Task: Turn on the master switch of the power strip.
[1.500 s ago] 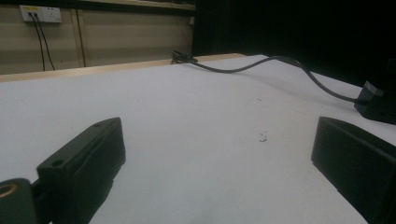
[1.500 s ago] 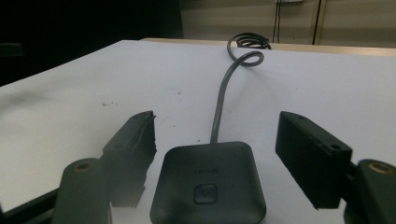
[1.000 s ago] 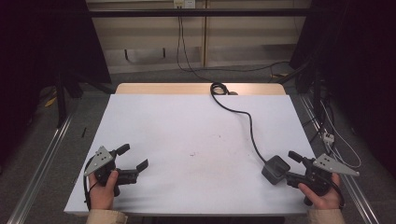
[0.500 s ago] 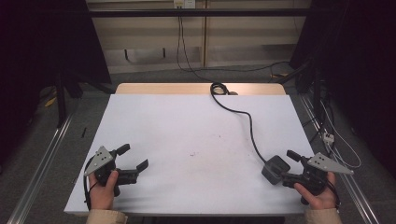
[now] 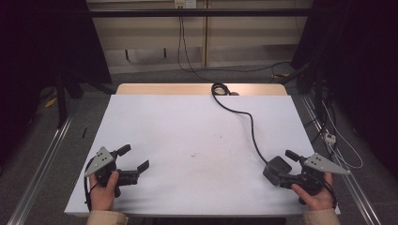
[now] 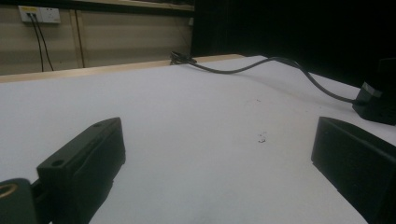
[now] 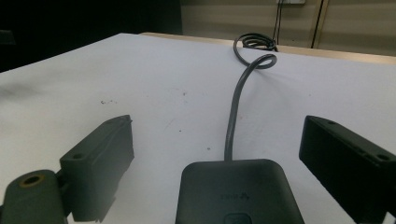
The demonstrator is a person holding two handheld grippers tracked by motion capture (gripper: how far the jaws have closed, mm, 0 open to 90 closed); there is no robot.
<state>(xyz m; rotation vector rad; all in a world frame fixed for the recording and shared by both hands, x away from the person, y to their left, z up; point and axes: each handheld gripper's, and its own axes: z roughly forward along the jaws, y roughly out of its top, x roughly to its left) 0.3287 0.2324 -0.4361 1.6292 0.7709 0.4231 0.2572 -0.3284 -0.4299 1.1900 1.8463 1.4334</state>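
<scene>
Item: dark grey adapter box (image 5: 276, 169), flat and square with rounded corners, lying on the white counter (image 5: 187, 136) near its right front corner. A faint logo and a small raised button show on its top face in the right gripper view (image 7: 239, 193). Attached: grey cable (image 5: 248, 126), leaving the far edge of the box, running up the counter in a curve and ending in a coil (image 5: 219, 89) at the far edge, where a strip of bare wood shows; in the right gripper view the cable (image 7: 232, 116) rises straight from the box to a loop. Right tool (image 5: 287, 165), held in the right hand (image 5: 314, 194) at the counter's right front: jaws stand wide apart and have just been opening; the box lies between them, with clear white counter showing on either side of it, so neither pad presses on it. Left tool (image 5: 133, 158), held in the left hand (image 5: 103, 190) at the left front, well apart from the box: jaws spread wide with bare counter between them; in the left gripper view the box (image 6: 379, 98) and cable (image 6: 261, 65) sit far off at the right. Surface notes: a few small dark specks (image 5: 193, 154) near the counter's middle. Surroundings: wall socket (image 5: 184, 3) with leads hanging down the back wall, metal rails on the floor either side.
</scene>
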